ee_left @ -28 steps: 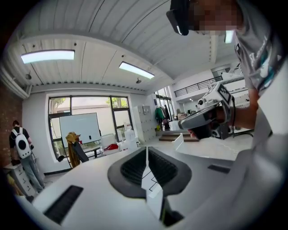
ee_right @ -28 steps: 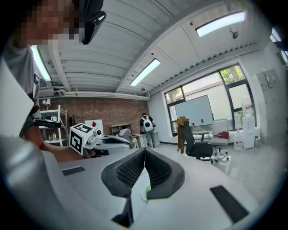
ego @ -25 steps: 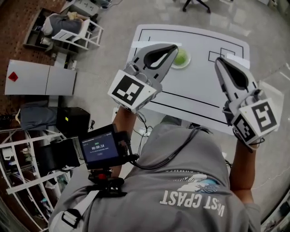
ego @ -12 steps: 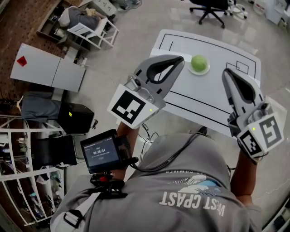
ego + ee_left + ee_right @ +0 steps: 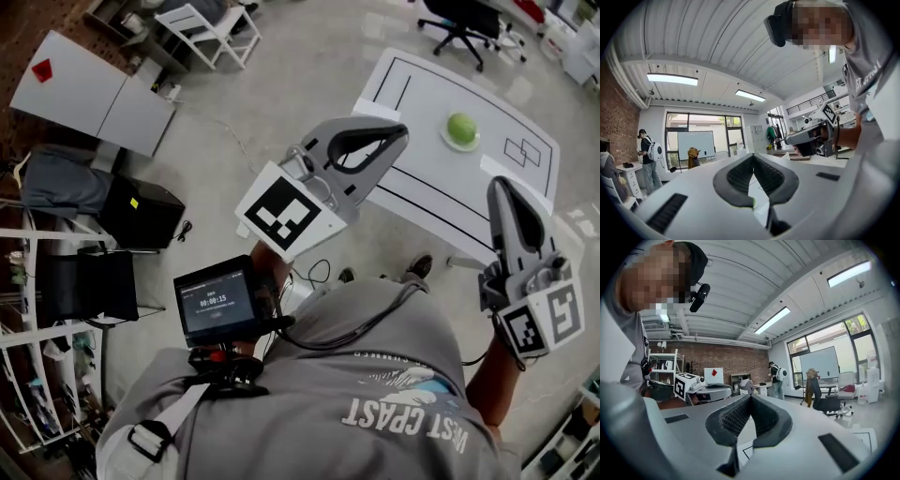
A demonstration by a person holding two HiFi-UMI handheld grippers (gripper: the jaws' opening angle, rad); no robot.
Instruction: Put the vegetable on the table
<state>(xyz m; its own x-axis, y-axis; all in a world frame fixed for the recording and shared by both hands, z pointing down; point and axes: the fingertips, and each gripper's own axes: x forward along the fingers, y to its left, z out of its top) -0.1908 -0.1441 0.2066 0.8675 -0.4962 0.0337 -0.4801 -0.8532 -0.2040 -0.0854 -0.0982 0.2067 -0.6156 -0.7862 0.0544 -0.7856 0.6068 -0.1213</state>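
A round green vegetable lies on a small white plate on the white table, at the upper right of the head view. Both grippers are held up in the air in front of the person, short of the table and well apart from the vegetable. My left gripper is shut and empty, its tip over the table's near left corner. My right gripper is also shut and empty, off the table's near edge. In each gripper view the jaws meet at the tip with only the room beyond.
Black lines mark the table top. A black office chair stands beyond it. On the floor to the left are a black box, a grey panel and wire shelves. A small screen hangs at the person's chest.
The table and vegetable have slid to the upper right of the head view and look smaller and farther off. Both grippers stay raised and shut.
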